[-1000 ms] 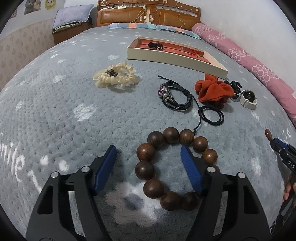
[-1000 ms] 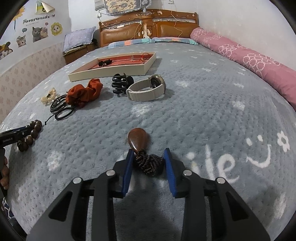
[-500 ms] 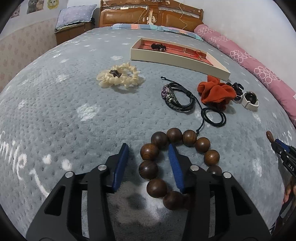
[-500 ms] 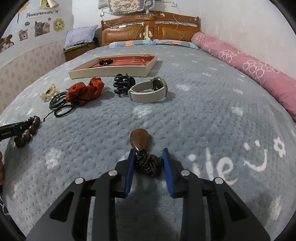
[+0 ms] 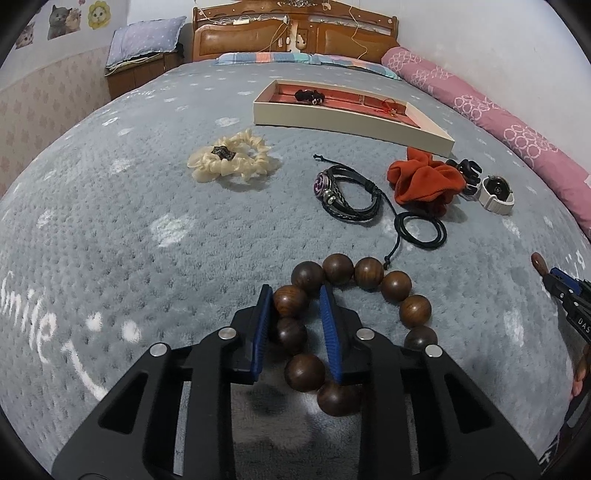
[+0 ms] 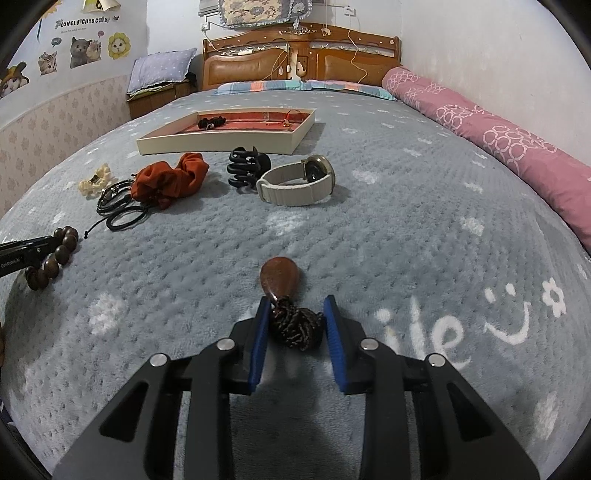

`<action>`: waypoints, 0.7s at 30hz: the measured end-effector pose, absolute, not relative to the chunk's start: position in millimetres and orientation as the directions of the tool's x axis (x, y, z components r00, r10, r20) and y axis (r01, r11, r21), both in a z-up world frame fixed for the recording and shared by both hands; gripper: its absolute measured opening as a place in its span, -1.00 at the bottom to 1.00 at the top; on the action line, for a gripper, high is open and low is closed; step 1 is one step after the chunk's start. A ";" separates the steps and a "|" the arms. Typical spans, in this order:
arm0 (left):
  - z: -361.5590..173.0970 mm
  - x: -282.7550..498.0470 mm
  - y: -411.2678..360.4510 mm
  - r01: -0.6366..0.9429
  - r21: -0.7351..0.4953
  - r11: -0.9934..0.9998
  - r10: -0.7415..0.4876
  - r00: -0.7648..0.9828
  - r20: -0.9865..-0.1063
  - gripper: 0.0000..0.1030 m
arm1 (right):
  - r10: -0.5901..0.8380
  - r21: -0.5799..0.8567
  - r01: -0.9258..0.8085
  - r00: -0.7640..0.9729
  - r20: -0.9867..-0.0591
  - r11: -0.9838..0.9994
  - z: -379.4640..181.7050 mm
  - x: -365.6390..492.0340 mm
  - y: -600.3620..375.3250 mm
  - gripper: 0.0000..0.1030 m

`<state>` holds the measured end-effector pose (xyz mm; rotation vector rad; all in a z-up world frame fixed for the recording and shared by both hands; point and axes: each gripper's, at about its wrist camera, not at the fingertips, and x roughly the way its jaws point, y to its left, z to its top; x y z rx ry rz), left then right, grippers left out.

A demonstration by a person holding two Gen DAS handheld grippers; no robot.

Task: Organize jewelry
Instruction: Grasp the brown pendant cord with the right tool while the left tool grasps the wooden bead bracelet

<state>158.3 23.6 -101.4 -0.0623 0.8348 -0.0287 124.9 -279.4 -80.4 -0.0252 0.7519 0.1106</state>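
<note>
On a grey fleece blanket (image 5: 110,206) covering a wooden-headboard bed (image 6: 299,55), the left gripper (image 5: 295,295), jaws just closing, pinches a brown wooden bead bracelet (image 5: 369,275), while the right gripper (image 6: 295,310) narrowly clasps a dark braided cord pendant (image 6: 280,277); a cream jewelry tray (image 5: 351,120) sits farther off.

Wall sticker (image 6: 82,23) reads "LOVELY CATS CLUB"

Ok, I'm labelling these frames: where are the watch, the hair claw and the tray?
watch (image 6: 295,185): right wrist view, on the beige strap.
hair claw (image 6: 246,169): right wrist view, on its black teeth.
tray (image 5: 343,121): left wrist view, on the cream front wall.
</note>
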 end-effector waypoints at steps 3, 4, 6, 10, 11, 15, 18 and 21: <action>-100.6 158.7 22.3 0.000 -0.057 0.998 -0.042 0.671 -0.740 -0.59 | 0.079 0.003 -0.105 0.727 -0.683 0.994 -79.4 124.7 -278.6 -0.43; -99.9 158.6 21.7 0.000 -0.050 0.999 -0.037 0.673 -0.738 -0.61 | 0.069 -0.010 -0.104 0.729 -0.681 0.995 -78.7 124.6 -277.1 -0.43; -99.1 158.2 21.0 0.001 -0.046 0.999 -0.035 0.676 -0.736 -0.63 | 0.052 -0.035 -0.103 0.730 -0.681 0.994 -77.8 124.6 -274.0 -0.44; -95.7 158.2 20.2 0.007 -0.041 0.999 -0.035 0.681 -0.731 -0.63 | 0.037 -0.043 -0.089 0.741 -0.671 0.995 -71.6 124.1 -274.7 -0.44; -94.7 158.1 20.2 0.008 -0.041 0.999 -0.036 0.682 -0.730 -0.63 | 0.037 -0.038 -0.083 0.744 -0.668 0.996 -69.4 124.5 -275.3 -0.44; -87.3 157.7 19.6 0.012 -0.038 0.999 -0.036 0.696 -0.718 -0.64 | 0.035 -0.016 -0.059 0.756 -0.654 0.998 -60.6 128.9 -279.6 -0.44; -77.2 162.1 18.7 0.018 -0.033 0.999 -0.036 0.712 -0.701 -0.64 | 0.025 -0.016 -0.047 0.764 -0.645 0.999 -55.2 136.1 -280.6 -0.44; -67.3 168.0 19.2 0.027 -0.047 0.999 -0.052 0.722 -0.690 -0.64 | 0.020 -0.008 -0.033 0.775 -0.632 0.999 -48.5 142.1 -282.0 -0.44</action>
